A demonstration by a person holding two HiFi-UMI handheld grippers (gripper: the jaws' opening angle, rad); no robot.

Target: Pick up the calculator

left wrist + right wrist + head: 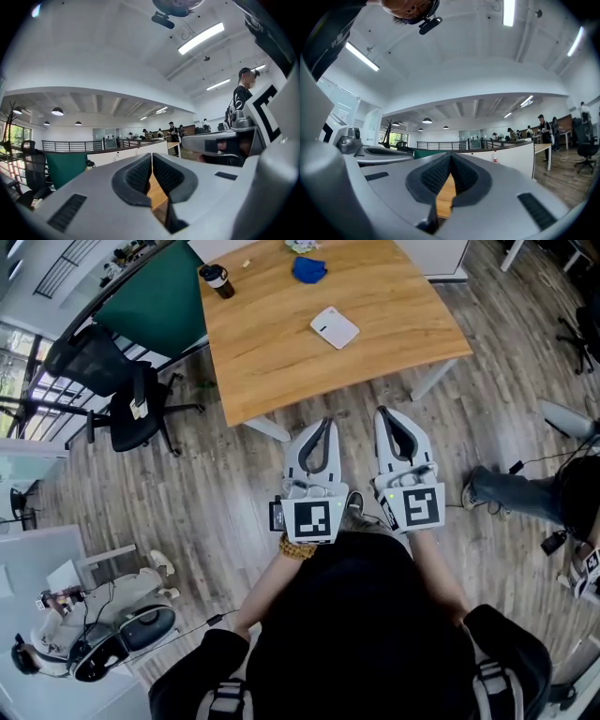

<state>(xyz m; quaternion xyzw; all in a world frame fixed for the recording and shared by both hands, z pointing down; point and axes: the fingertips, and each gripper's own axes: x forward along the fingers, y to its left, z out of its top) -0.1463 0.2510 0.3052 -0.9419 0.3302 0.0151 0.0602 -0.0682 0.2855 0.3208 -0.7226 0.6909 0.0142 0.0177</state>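
Looking steeply down from the head, table [281, 352] far ahead. Riding on the left gripper [326, 423] and right gripper [382, 414], facing level, sharing the table's near edge.

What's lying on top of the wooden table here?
A flat white calculator, a crumpled blue cloth and a dark cup sit on the table. Its far edge is cut off, and anything under the cloth is hidden.

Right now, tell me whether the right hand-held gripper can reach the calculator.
Probably not yet: the right hand-held gripper is shut and short of the table, and the calculator lies further in. Nothing stands between them.
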